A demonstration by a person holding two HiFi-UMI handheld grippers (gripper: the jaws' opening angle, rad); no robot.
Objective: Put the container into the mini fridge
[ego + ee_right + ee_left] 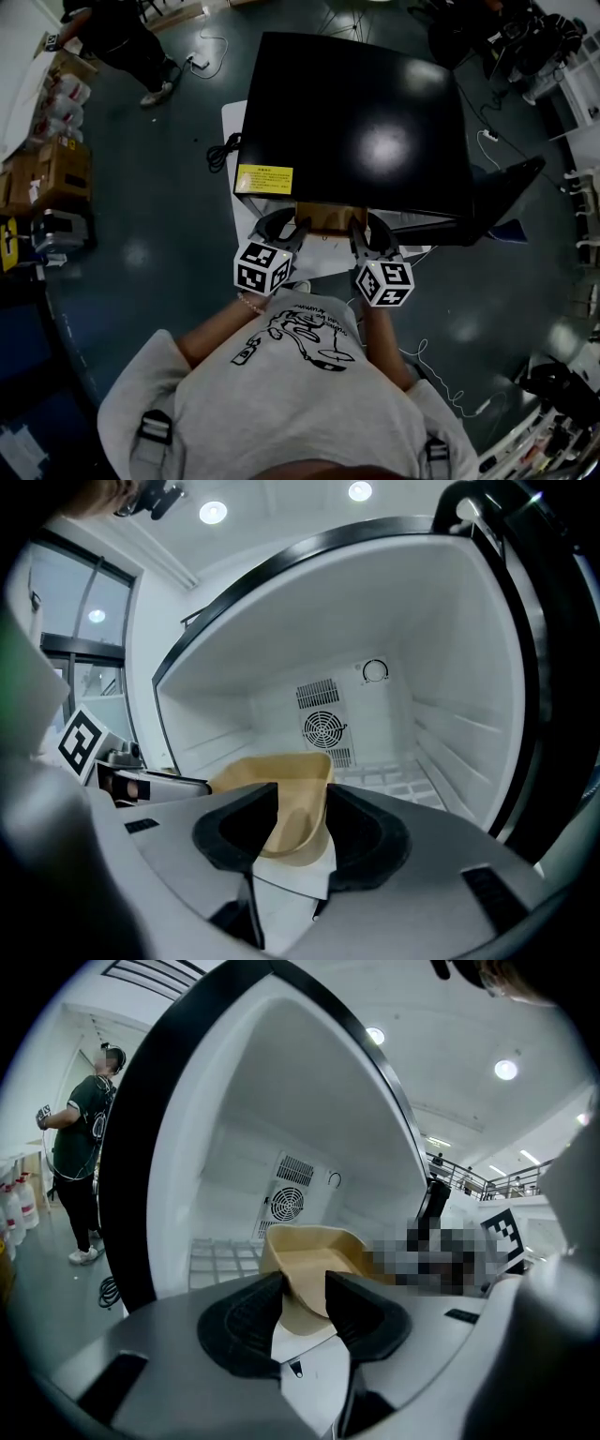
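Near the lower centre of the head view, the left gripper [305,1288] and right gripper [302,803] are each pinching a side wall of the tan container [328,217], which is hanging at the mini fridge's [356,122] open mouth. If one side is pushing ahead of the other, the thin wall is likely flexing and slipping free, tipping the container against the cabinet edge.

Mini fridge [356,112] yellow label [263,178]: unreadable.
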